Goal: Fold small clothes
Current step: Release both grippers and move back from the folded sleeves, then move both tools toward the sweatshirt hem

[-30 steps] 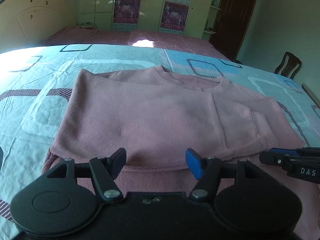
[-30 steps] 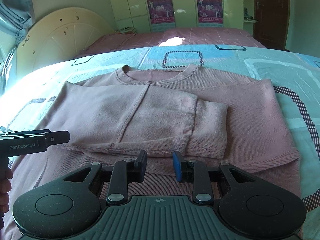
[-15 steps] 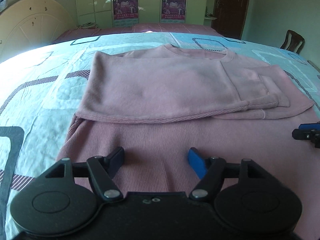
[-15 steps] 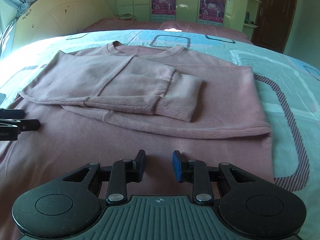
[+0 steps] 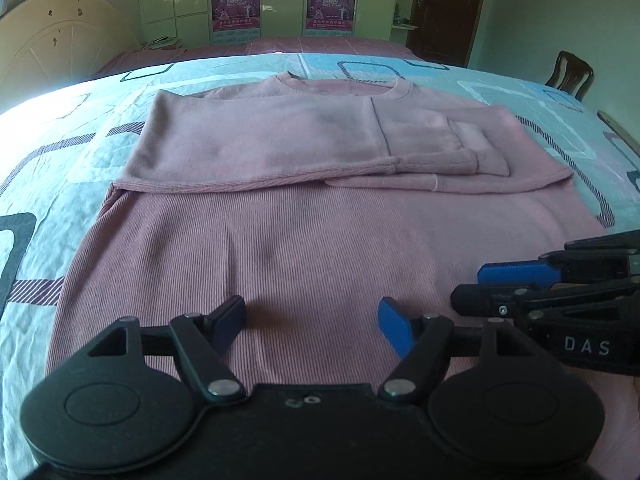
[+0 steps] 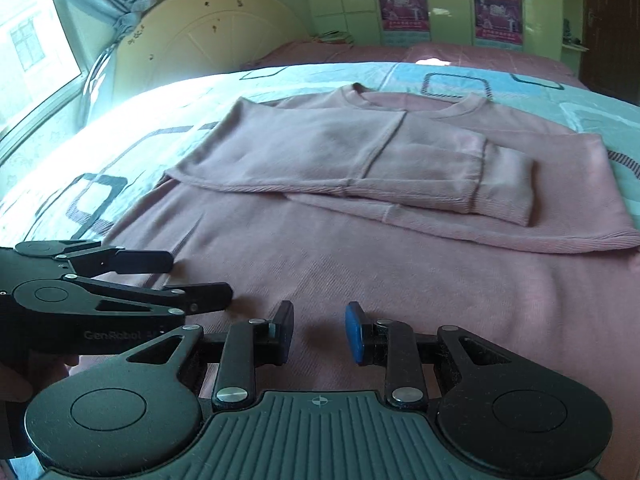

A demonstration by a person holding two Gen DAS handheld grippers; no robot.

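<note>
Left wrist view: we are hovering left gripper (image 5: 312,318) over near, lower part of pink sweater (image 5: 304,240), jaws spread wide, gripping nothing. Sweater is lying flat on patterned bedsheet (image 5: 60,152), sleeves folded across chest. Right gripper (image 5: 472,286) is sitting just beside ours, at right.

Right wrist view: we are holding right gripper (image 6: 319,330) over sweater's (image 6: 400,264) lower part, jaws parted, empty. Left gripper (image 6: 200,280) is lying alongside at left, its jaws apart.

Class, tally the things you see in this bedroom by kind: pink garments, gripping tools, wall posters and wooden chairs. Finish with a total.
Pink sweater: 1
Tools: 2, left tool and right tool
Posters: 2
Chair: 1
Total: 6
</note>
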